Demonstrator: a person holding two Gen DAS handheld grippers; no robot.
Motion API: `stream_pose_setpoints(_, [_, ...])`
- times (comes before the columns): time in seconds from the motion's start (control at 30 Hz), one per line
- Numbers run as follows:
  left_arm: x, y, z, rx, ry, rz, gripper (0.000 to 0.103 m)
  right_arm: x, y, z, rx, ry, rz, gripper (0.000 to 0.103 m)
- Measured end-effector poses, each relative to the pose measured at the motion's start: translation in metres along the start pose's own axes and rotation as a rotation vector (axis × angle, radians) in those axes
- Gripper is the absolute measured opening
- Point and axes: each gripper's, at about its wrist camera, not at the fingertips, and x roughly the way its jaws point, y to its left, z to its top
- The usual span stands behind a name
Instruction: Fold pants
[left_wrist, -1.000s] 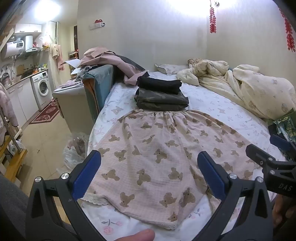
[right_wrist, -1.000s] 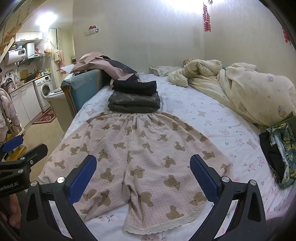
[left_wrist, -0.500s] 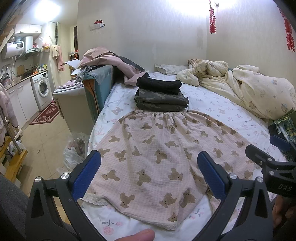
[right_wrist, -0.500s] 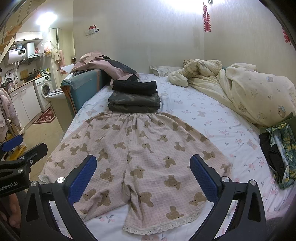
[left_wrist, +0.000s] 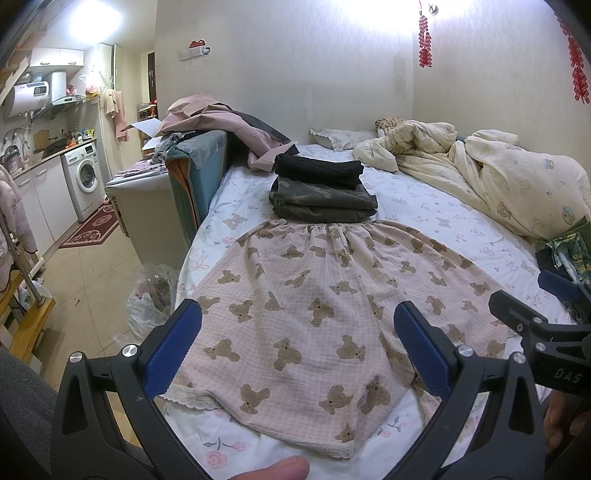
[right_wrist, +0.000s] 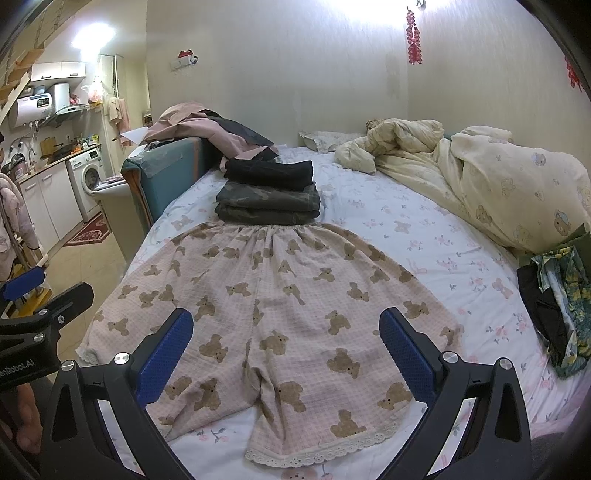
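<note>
Pink pants with a brown bear print lie spread flat on the bed, waistband far, lace-trimmed leg hems near; they also show in the right wrist view. My left gripper is open and empty, held above the left leg's hem. My right gripper is open and empty, held above the crotch and right leg. Each gripper shows at the edge of the other's view.
A stack of folded dark pants sits just beyond the waistband. A crumpled cream duvet fills the right side. Dark and patterned clothes lie at the right edge. A teal bed end board and the floor are at left.
</note>
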Motion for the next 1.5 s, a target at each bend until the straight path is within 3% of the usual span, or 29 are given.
stream_pose_setpoints(1.5, [-0.0029,0.0036,0.0038,-0.001,-0.003,0.008,0.103,0.0018,0.0024,-0.0016,-0.003,-0.001,-0.002,0.102])
